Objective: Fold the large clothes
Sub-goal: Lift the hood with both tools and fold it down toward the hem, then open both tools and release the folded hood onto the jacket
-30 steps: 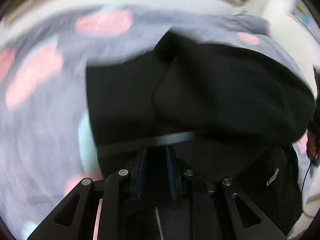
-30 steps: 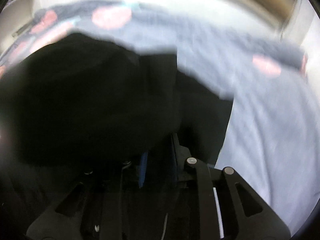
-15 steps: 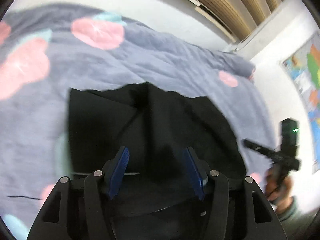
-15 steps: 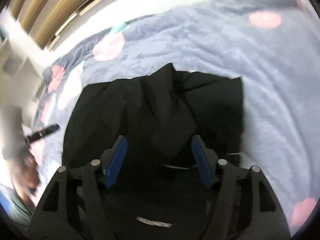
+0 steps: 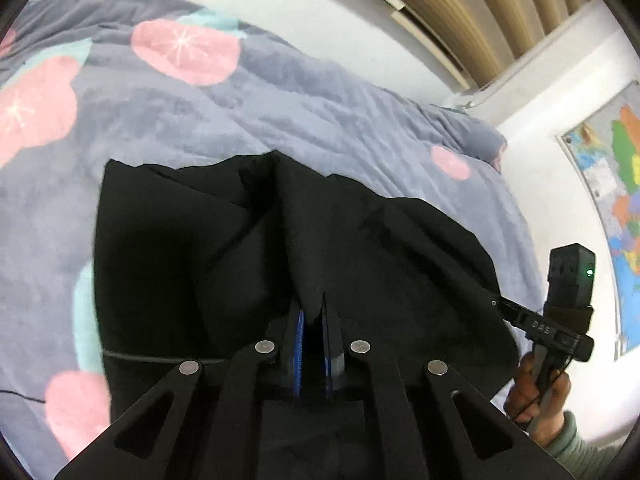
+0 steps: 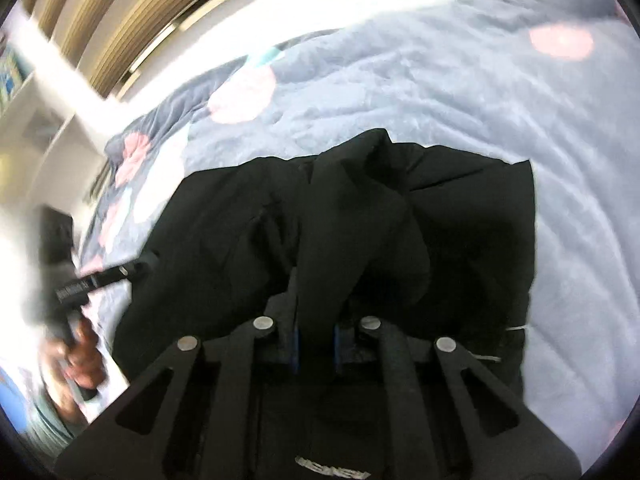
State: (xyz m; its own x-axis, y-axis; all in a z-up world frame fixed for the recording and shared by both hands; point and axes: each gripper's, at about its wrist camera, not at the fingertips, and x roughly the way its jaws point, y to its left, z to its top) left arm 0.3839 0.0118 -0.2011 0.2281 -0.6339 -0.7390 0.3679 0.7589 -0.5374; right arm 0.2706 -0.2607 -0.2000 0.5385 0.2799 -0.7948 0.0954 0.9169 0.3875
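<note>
A large black garment [image 5: 208, 248] lies partly folded on a blue-grey bedspread with pink circles [image 5: 280, 104]. My left gripper [image 5: 312, 320] is shut on a raised fold of the black cloth, which rises from between its blue pads. My right gripper [image 6: 316, 320] is likewise shut on a ridge of the same garment [image 6: 460, 220], with cloth bunched between its jaws. In the left wrist view the right gripper [image 5: 560, 320] shows in a hand at the garment's right edge. In the right wrist view the left gripper [image 6: 92, 280] shows, blurred, at the left.
The bedspread [image 6: 480, 92] reaches a white wall with wooden slats [image 5: 460, 4] behind. A coloured map [image 5: 616, 184] hangs on the right wall. A white shelf unit [image 6: 36, 120] stands left of the bed.
Half a second ago both grippers were open above the garment. Now both have shut on folds of the black cloth.
</note>
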